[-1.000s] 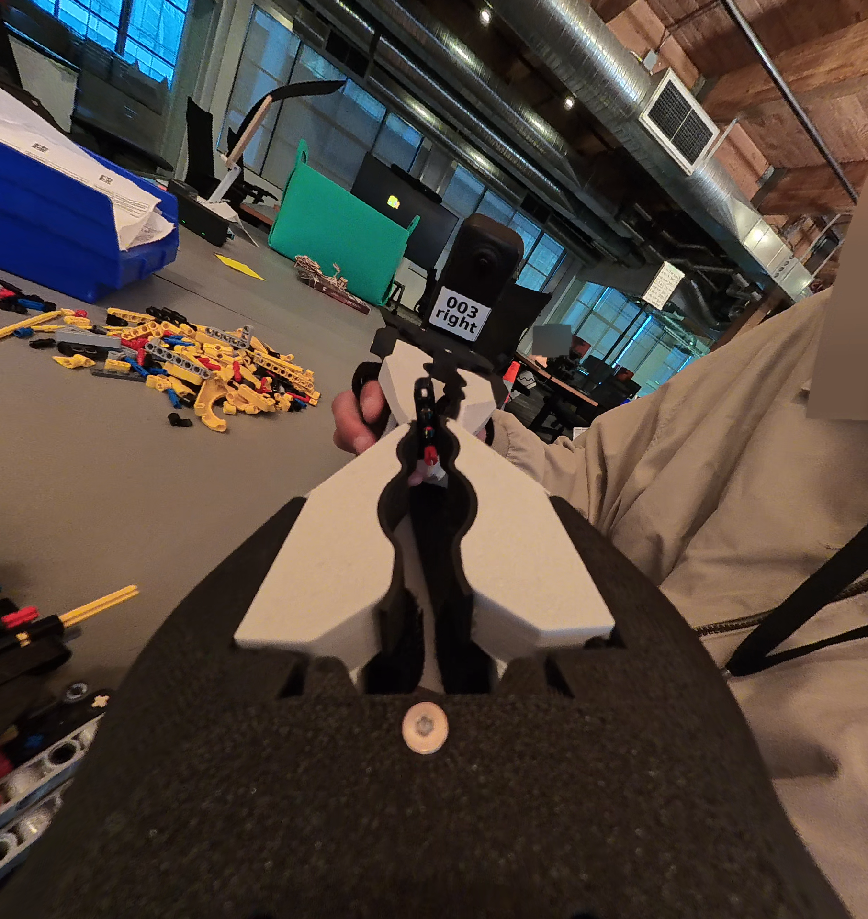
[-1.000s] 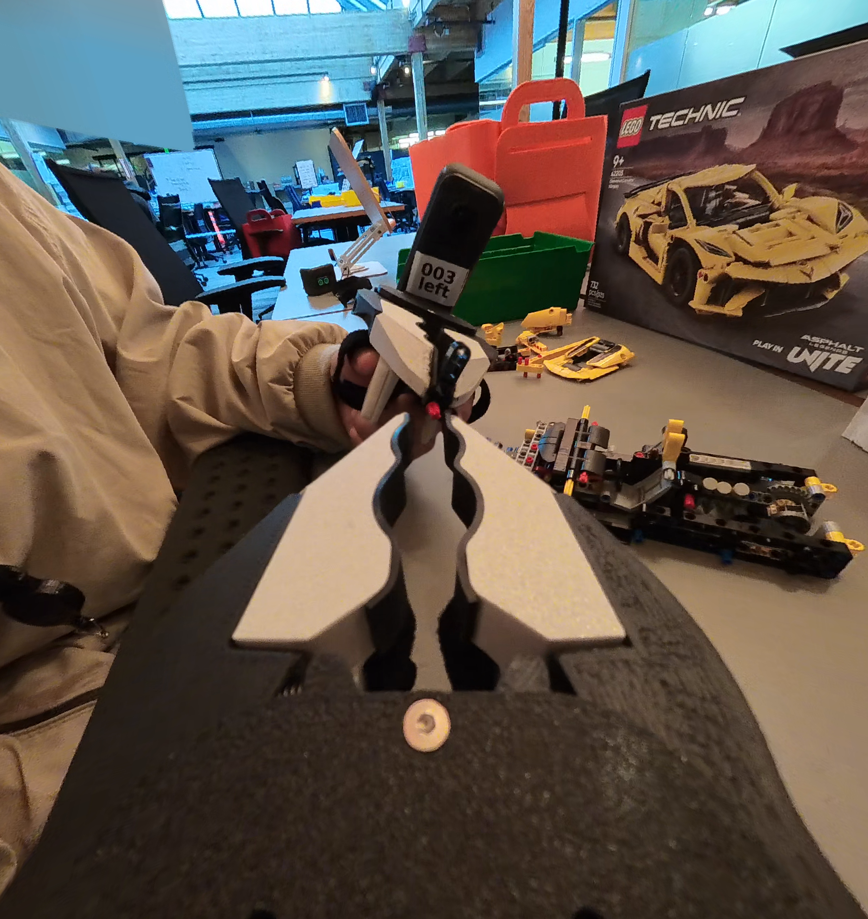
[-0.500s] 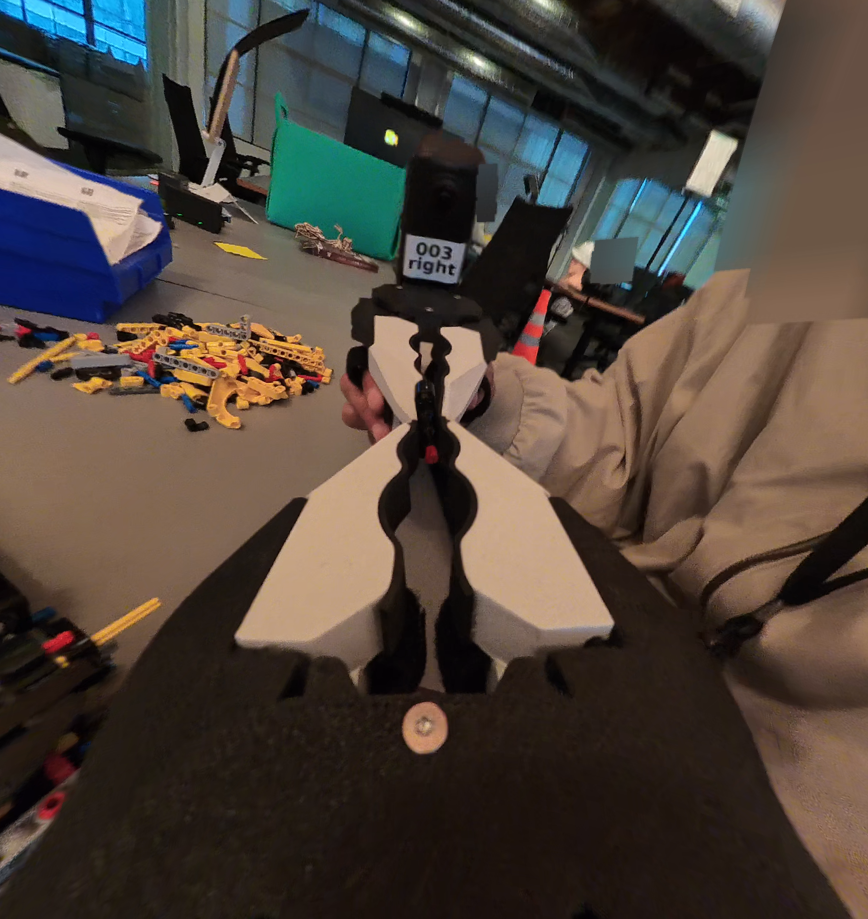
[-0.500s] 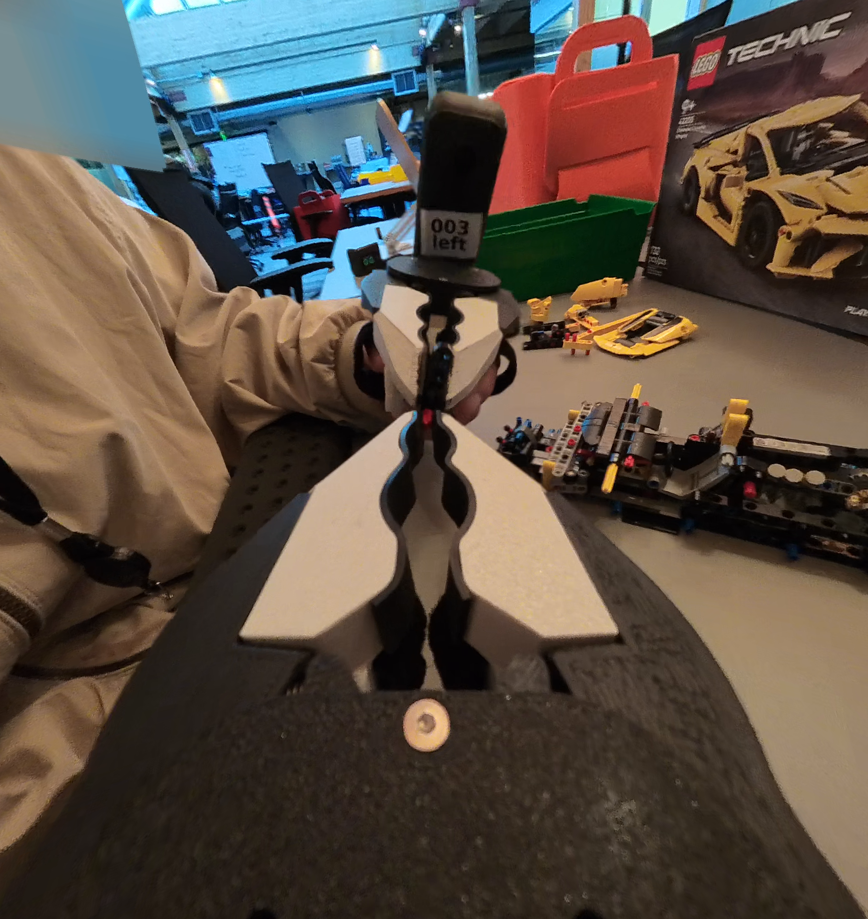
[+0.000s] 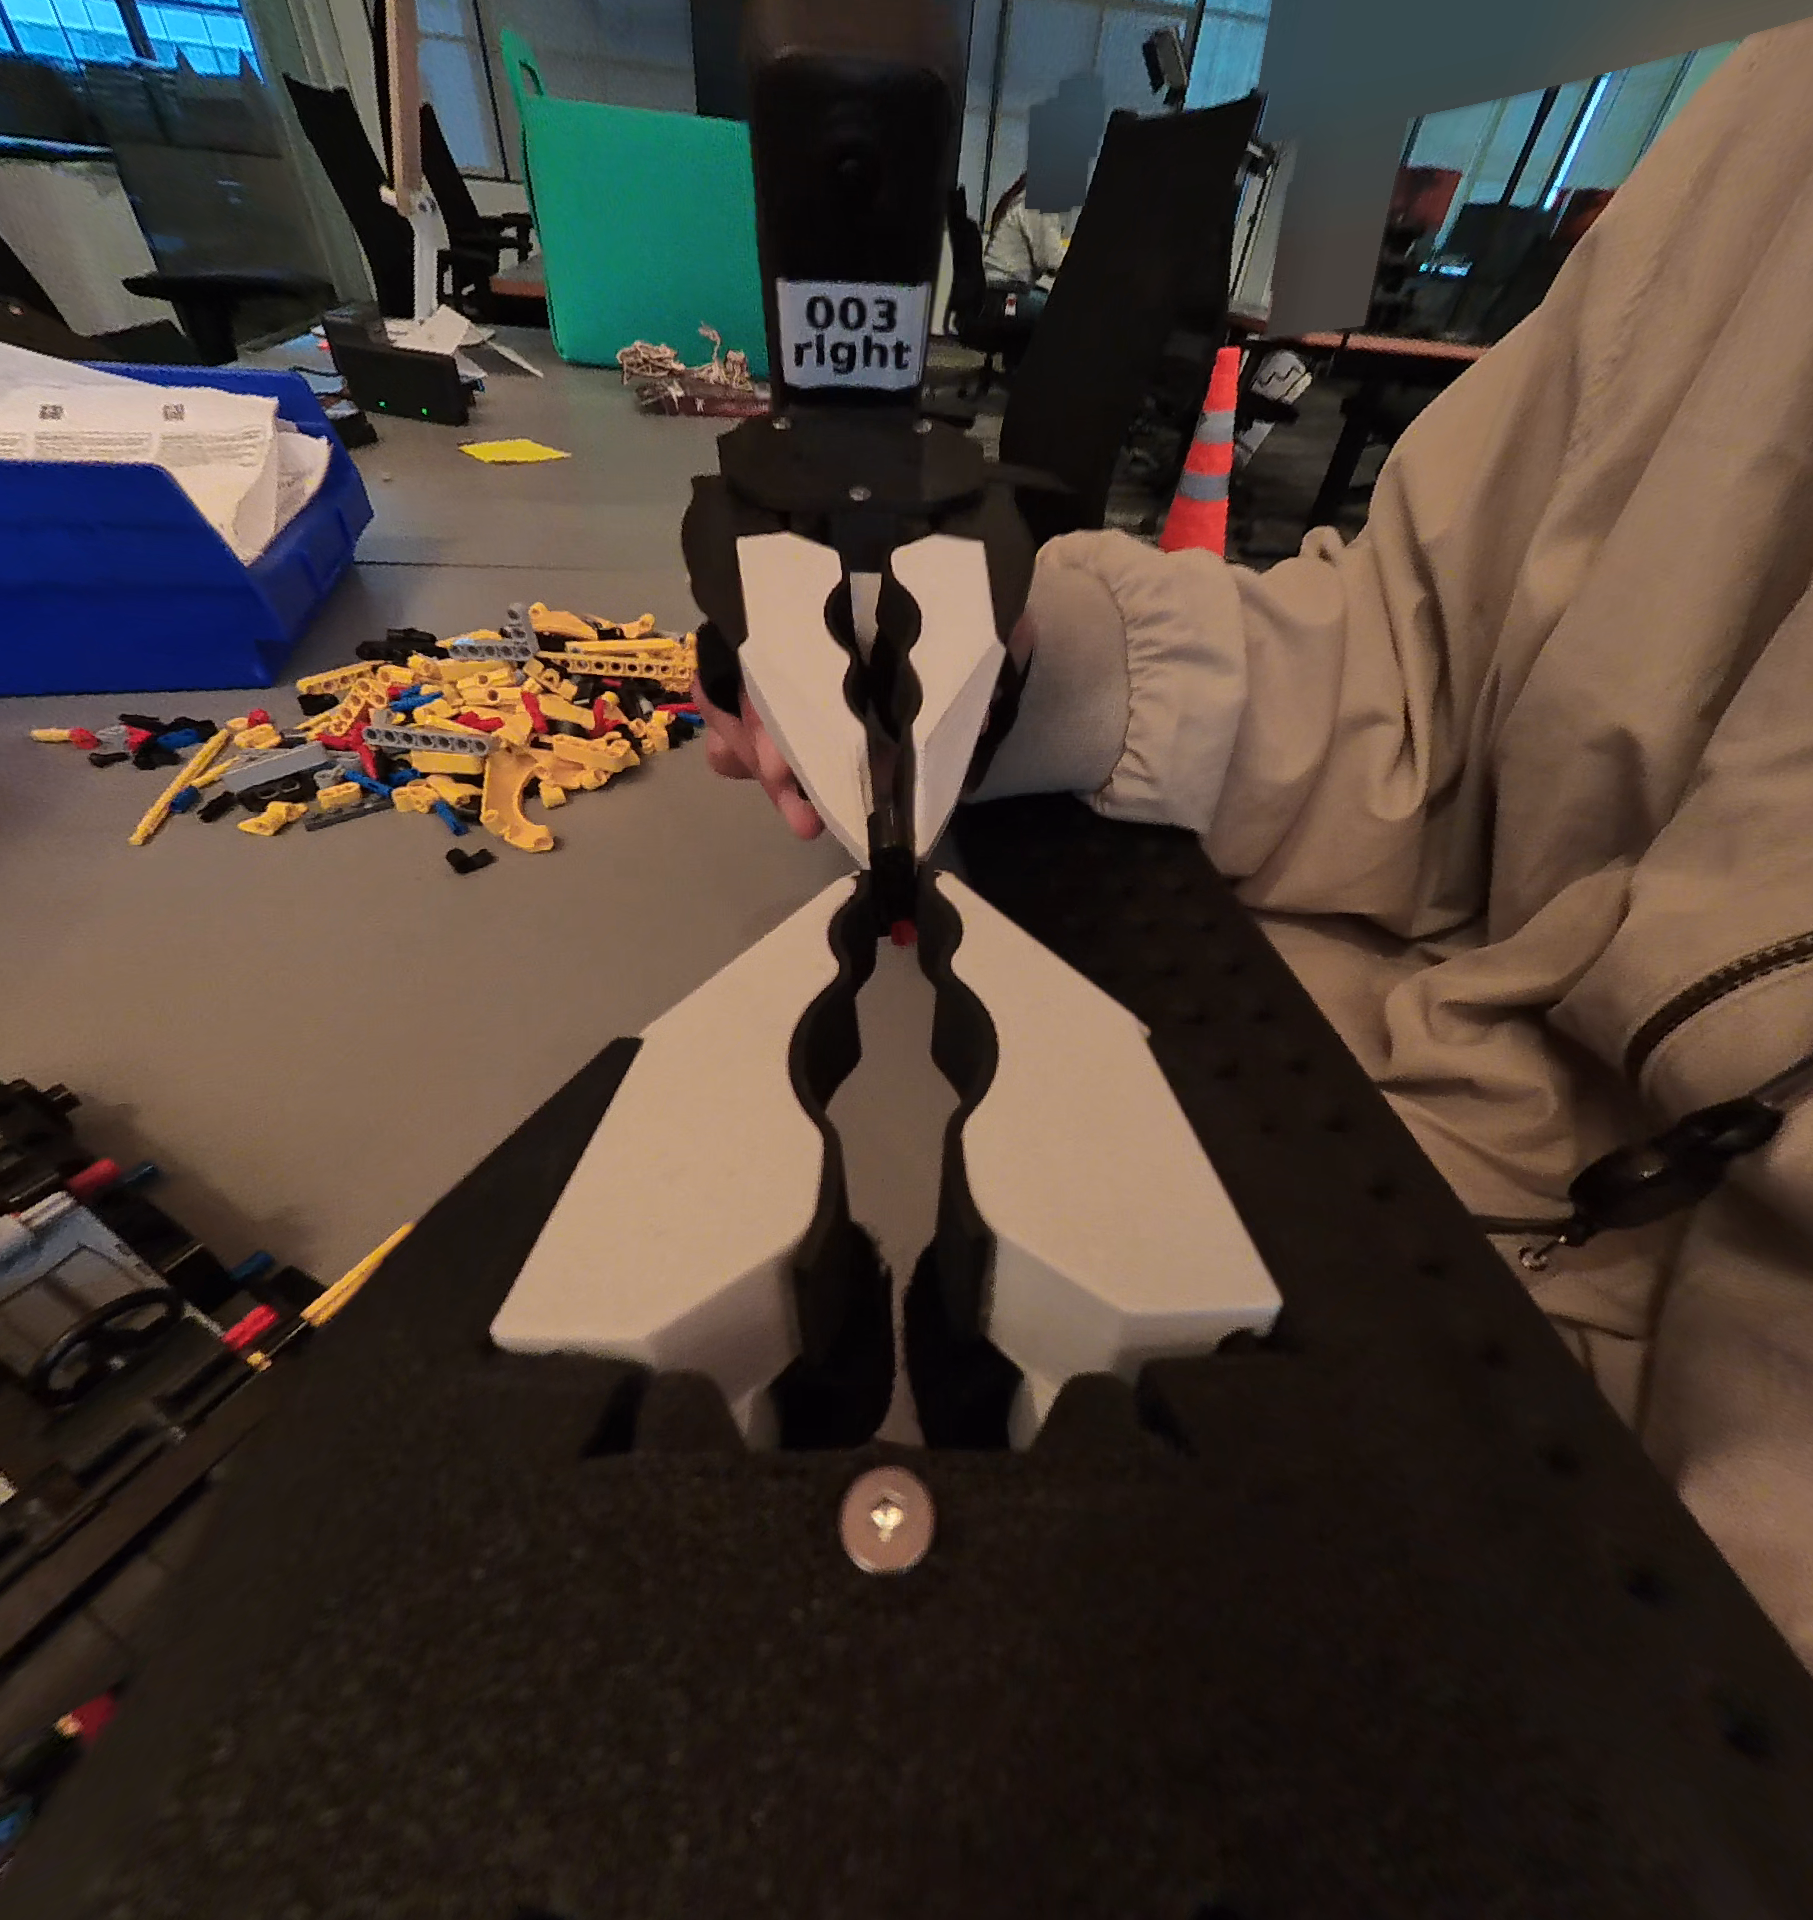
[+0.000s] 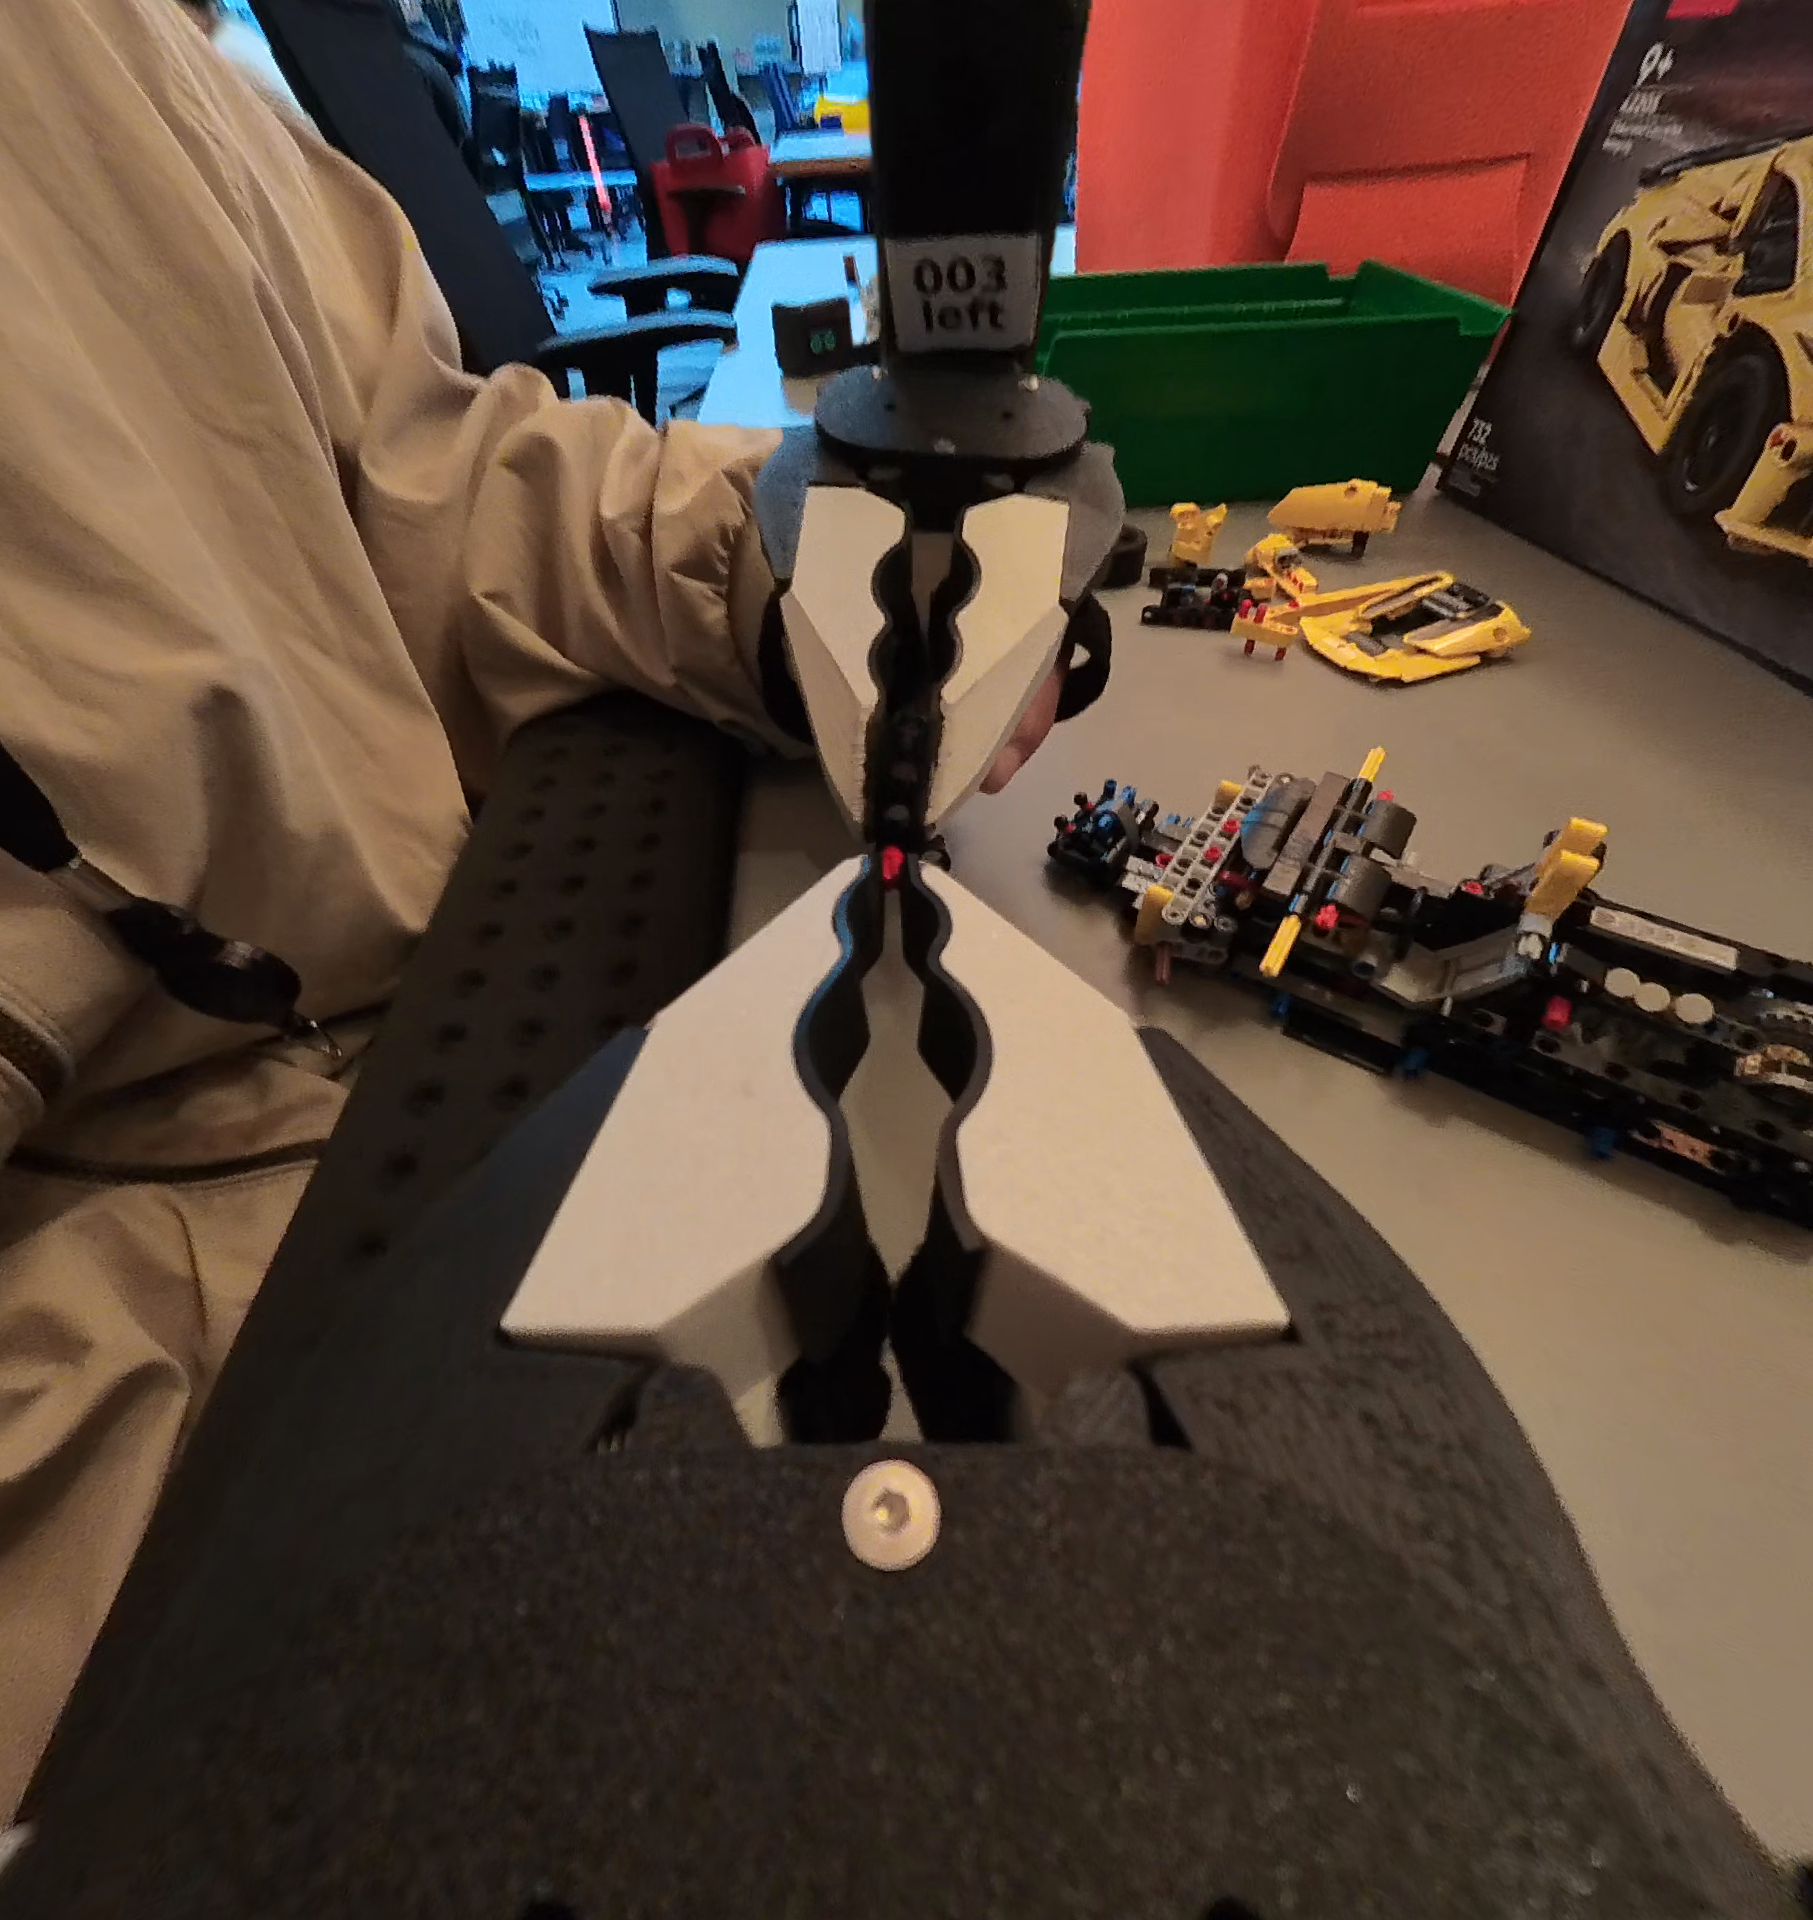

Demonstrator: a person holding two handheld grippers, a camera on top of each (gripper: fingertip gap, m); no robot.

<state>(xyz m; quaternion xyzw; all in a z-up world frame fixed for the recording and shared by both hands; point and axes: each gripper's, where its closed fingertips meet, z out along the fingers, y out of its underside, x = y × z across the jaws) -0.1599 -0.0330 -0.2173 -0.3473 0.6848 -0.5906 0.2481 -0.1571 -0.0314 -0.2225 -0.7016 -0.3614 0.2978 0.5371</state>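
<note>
grippers meet tip to tip: left gripper (image 5: 894,904) and right gripper (image 6: 889,868) each pinch one black beam (image 6: 900,769), apparently steadying it; red pin (image 6: 890,862) between the tips.

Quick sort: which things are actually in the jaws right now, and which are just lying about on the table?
In hand:
- left gripper and right gripper, tip to tip
- black piece with red pin, jaws of both closed on it

Lying about:
- loose parts pile
- blue bin
- part-built chassis
- yellow body panels
- green bin
- set box
</note>
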